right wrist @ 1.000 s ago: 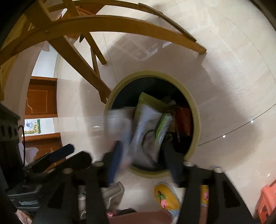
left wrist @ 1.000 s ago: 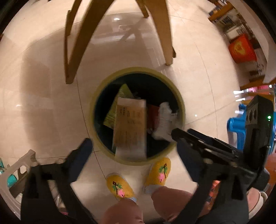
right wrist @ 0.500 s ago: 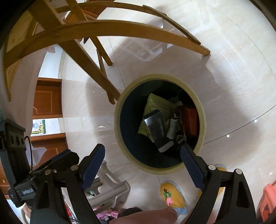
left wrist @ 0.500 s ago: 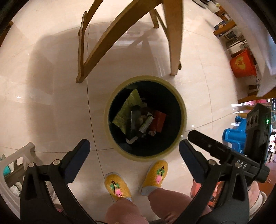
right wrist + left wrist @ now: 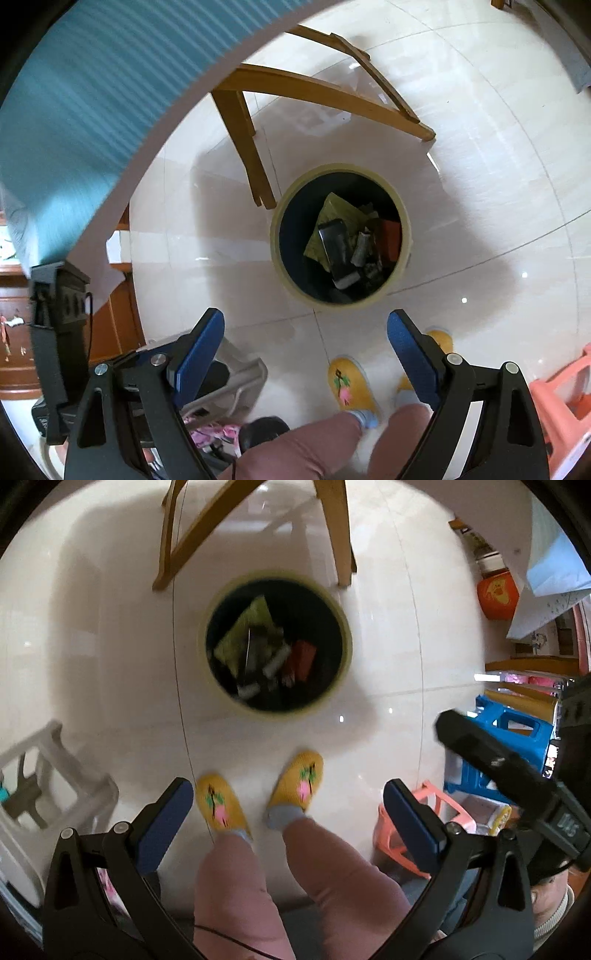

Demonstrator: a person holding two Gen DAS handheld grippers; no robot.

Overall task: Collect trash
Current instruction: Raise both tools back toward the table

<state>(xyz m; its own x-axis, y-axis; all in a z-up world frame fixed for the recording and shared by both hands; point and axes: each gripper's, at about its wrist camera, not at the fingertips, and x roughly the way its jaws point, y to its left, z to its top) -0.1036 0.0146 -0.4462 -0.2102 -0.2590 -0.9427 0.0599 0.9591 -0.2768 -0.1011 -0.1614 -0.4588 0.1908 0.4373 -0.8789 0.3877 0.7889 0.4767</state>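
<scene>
A round trash bin (image 5: pixel 334 607) with a pale yellow rim stands on the tiled floor. Inside lie a green wrapper (image 5: pixel 245 627), a red packet (image 5: pixel 303 659) and several grey scraps. The right wrist view shows the same bin (image 5: pixel 404 225) with a dark shiny pouch (image 5: pixel 334 242) on top of the wrapper. My left gripper (image 5: pixel 288 805) hangs high above the floor, open, with nothing between its fingers. My right gripper (image 5: pixel 306 338) is also open and empty, well above the bin. The right gripper's body (image 5: pixel 491 760) shows at the right of the left wrist view.
Wooden table legs (image 5: pixel 338 535) stand just behind the bin, and a table edge with a teal cloth (image 5: pixel 81 110) fills the upper left. A person's yellow slippers (image 5: pixel 299 782) and legs are below. A white stool (image 5: pixel 55 775), a pink stool (image 5: pixel 402 834), a blue stool (image 5: pixel 509 734) and an orange bucket (image 5: pixel 496 594) surround the spot.
A second ago paper and wrappers were dropping from both grippers into the bin. Now the trash lies inside, both grippers are empty and have risen well above the bin.
</scene>
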